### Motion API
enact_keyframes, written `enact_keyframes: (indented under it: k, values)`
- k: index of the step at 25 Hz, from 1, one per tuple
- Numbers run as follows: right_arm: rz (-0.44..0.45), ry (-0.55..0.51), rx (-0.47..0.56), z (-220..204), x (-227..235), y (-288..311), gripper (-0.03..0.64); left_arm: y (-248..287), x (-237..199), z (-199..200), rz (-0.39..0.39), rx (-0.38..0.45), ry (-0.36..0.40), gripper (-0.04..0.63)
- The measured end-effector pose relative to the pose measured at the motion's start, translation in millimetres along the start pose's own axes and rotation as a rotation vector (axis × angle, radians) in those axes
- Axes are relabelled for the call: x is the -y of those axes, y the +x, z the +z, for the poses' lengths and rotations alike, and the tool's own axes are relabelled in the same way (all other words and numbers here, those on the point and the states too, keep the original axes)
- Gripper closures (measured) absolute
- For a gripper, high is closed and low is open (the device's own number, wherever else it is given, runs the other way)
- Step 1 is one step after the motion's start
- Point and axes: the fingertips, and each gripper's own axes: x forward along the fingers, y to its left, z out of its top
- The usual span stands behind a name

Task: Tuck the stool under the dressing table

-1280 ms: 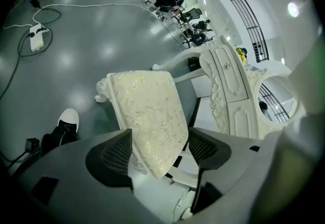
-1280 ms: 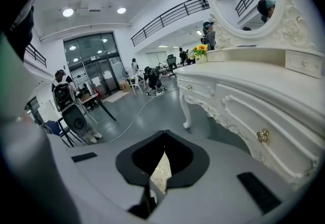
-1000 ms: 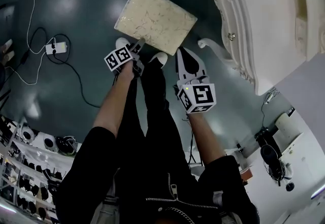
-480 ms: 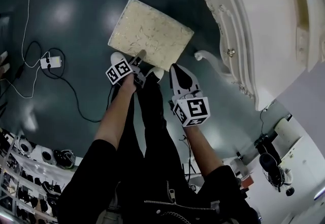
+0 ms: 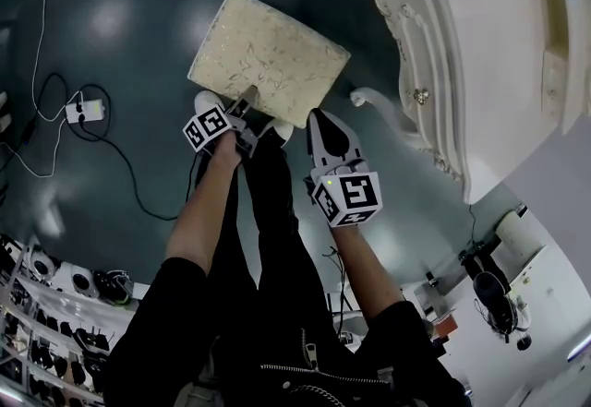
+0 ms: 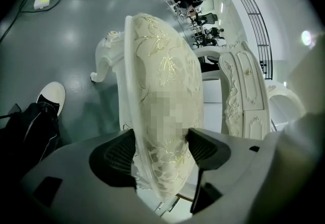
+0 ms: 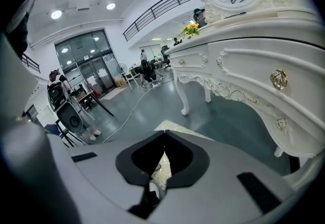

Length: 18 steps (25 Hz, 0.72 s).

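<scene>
- Floor (image 5: 120, 45): dark grey-green and glossy, with ceiling lights showing in it as pale blotches.
- Dressing table (image 5: 480, 45): white with carved scrollwork along its front edge, small gold knobs (image 7: 279, 79) and a curved leg (image 5: 374, 101). It fills the head view's upper right.
- Stool (image 5: 268, 59): a rectangular seat in cream fabric with a pale gold leaf pattern, on white curved legs. It stands on the open floor beside the table's front, not under it. Its near right corner is close to the curved leg.
- Person: black-clad legs and white shoes (image 5: 205, 102) stand at the stool's near edge.
- Right gripper (image 5: 319, 116): a white shell with dark pads, held just off the seat's near right corner. The jaws are pressed together with nothing between them.
- Left gripper (image 5: 249, 99): its ribbed dark jaws are clamped on the seat's near edge, one pad on the cushion top and the other beneath.
- Marker cubes (image 5: 205, 128): black-and-white squares, one on each gripper.
- Power strip (image 5: 81, 108): white, with thin cables looping over the floor, well apart from the stool.
</scene>
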Motion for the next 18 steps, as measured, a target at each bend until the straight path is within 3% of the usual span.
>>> enact_keyframes:
  k: [18]
  values:
    - [-0.007, 0.008, 0.0, -8, 8, 12, 0.611, 55, 50, 54, -0.06, -0.004, 0.076, 0.282]
